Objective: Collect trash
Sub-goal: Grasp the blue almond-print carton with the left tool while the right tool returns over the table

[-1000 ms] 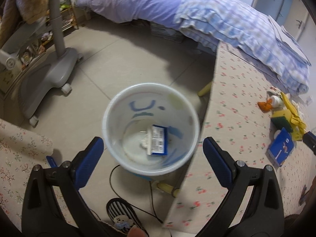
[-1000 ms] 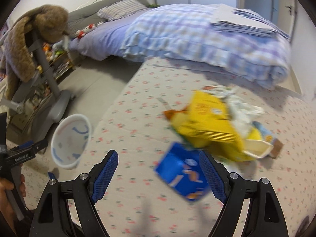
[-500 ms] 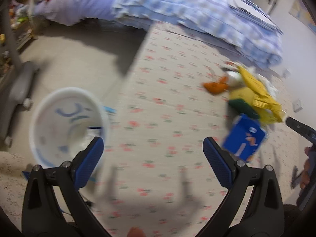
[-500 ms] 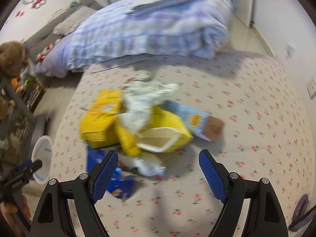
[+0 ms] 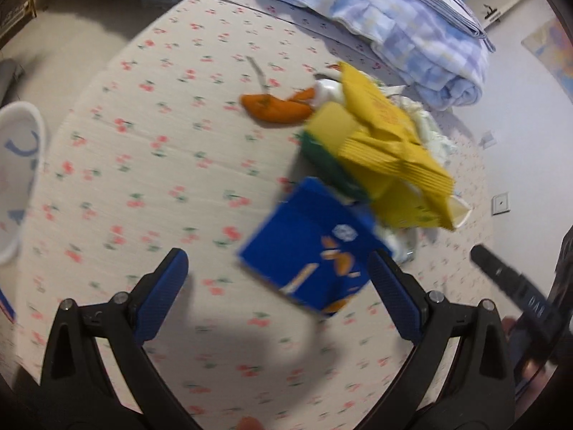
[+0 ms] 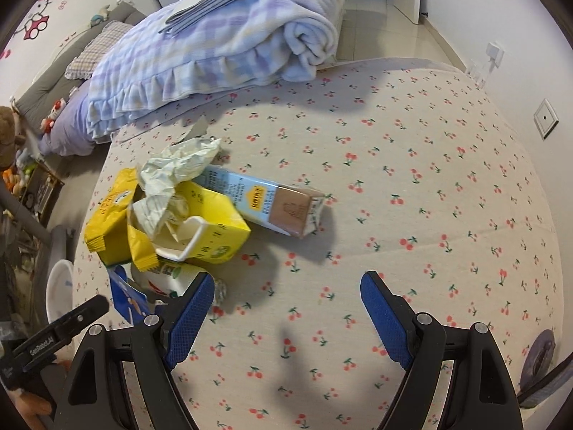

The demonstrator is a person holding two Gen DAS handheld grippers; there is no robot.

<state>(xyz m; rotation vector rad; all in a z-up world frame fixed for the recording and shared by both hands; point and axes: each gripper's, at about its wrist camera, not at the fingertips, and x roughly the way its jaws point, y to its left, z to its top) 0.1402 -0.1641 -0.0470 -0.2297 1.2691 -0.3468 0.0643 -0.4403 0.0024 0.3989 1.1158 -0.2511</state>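
Both empty, spread wide: left gripper (image 5: 274, 279) at lower centre over blue packet (image 5: 309, 251). Straddle packet squarely, pinch, then carry to bin (image 5: 19, 175) at left edge.

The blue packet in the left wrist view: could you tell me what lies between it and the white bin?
In the left wrist view, only bare cherry-print cloth lies between the blue packet and the white bin; no trash sits there.

A cherry-print cream table (image 6: 412, 186) carries yellow packets (image 5: 386, 143), a blue box (image 5: 308, 251) and orange peel (image 5: 274, 107); the blanket (image 6: 229, 39) is lilac-checked.
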